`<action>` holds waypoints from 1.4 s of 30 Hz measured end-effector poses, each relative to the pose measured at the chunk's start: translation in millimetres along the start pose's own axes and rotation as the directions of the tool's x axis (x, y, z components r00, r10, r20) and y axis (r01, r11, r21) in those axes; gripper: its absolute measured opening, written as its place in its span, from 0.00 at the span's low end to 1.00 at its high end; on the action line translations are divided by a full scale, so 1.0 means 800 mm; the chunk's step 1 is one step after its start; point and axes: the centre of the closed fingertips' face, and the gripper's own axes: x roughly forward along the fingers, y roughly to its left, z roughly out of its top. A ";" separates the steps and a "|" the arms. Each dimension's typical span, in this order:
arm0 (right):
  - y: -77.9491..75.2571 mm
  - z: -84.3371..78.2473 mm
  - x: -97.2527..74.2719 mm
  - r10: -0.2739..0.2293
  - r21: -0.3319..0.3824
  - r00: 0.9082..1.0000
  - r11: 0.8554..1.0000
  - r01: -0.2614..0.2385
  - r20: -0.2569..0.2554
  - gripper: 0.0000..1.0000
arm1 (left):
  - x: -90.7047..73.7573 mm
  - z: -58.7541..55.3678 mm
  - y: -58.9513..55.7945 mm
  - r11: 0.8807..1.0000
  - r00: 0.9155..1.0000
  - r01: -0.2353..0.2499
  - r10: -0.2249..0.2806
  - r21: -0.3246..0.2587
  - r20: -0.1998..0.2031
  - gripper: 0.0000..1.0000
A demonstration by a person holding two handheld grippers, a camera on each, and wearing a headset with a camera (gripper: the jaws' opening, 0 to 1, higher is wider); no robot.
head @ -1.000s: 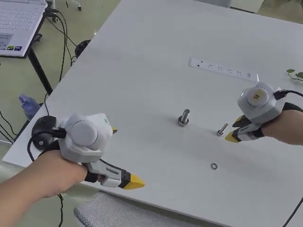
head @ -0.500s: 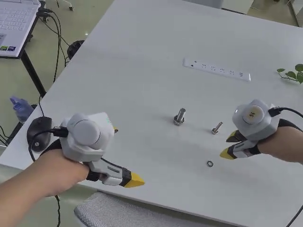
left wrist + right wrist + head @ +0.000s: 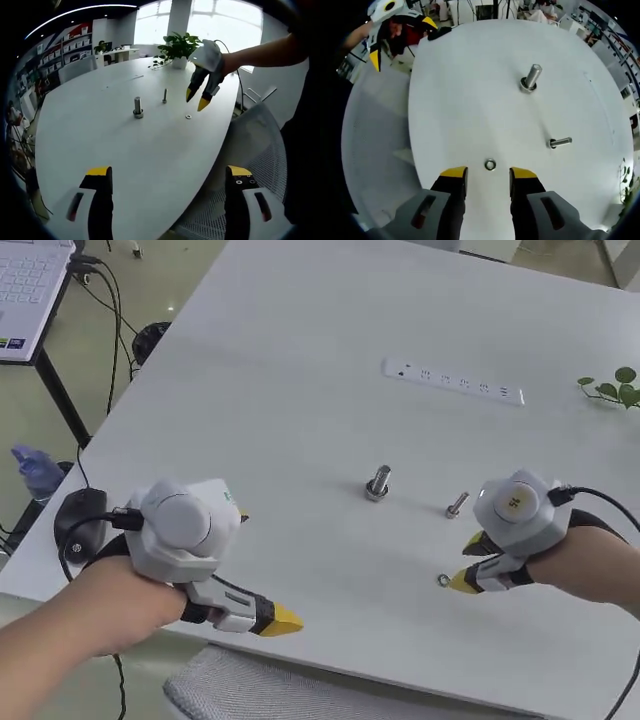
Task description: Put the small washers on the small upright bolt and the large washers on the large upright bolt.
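Washer lying flat on the bare white bench, close to the near edge and toward its right end, alone and not yet on any bolt. Sits just ahead of the right gripper, centred on the gap between the two yellow tips and touched by neither; jaws parted a little wider than the ring and empty, lined up, by the look of it, to close on the ring from both sides. Looks thin and slight, so likely to skid or stay flat under a pinch; may want one edge tipped up first. Farther in, near the bench's middle, small bolt standing upright, the nearer of the two and probably the target, though the ring's size is too fine to judge for sure. Beyond that, large bolt, also upright, with a broader foot: head or stacked washers, cannot tell. Left gripper held off the near edge toward the left corner, above a mesh chair, jaws spread wide and carrying nothing, apparently parked clear of the work. Power strip toward the far edge, well apart.
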 end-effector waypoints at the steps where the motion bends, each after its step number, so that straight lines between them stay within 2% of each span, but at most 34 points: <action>1: -0.001 -0.002 0.003 -0.001 0.004 1.000 1.000 0.001 -0.002 0.35 | -0.001 0.001 0.000 1.000 1.000 0.002 -0.002 0.000 0.003 0.94; 6: -0.005 -0.008 0.017 -0.009 0.002 1.000 1.000 0.009 0.009 0.35 | -0.002 0.007 -0.001 1.000 1.000 0.007 -0.007 0.012 0.013 0.91; 9: -0.004 -0.005 0.022 -0.011 0.007 1.000 1.000 0.011 0.022 0.35 | 0.001 0.005 -0.001 1.000 1.000 0.013 -0.013 0.026 -0.002 0.91; 13: -0.006 -0.012 0.032 -0.016 0.005 1.000 1.000 0.016 0.006 0.34 | -0.001 0.011 -0.003 0.999 1.000 0.021 -0.022 0.025 0.005 0.90; 22: -0.007 -0.017 0.049 -0.029 0.025 1.000 0.999 0.029 0.000 0.32 | -0.003 0.013 0.000 0.999 0.999 0.035 -0.035 0.037 -0.003 0.90; 25: -0.008 -0.023 0.053 -0.041 0.011 0.999 0.999 0.041 -0.023 0.32 | -0.003 0.014 -0.001 0.998 0.999 0.041 -0.040 0.039 -0.002 0.90; 34: -0.008 -0.020 0.055 -0.037 0.048 0.999 0.998 0.037 -0.006 0.29 | -0.004 0.010 -0.002 0.998 0.999 0.048 -0.047 0.047 -0.019 0.88; 42: -0.003 -0.020 0.055 -0.033 0.033 0.999 0.999 0.033 -0.012 0.27 | -0.006 0.005 -0.002 0.998 0.999 0.048 -0.047 0.045 -0.018 0.87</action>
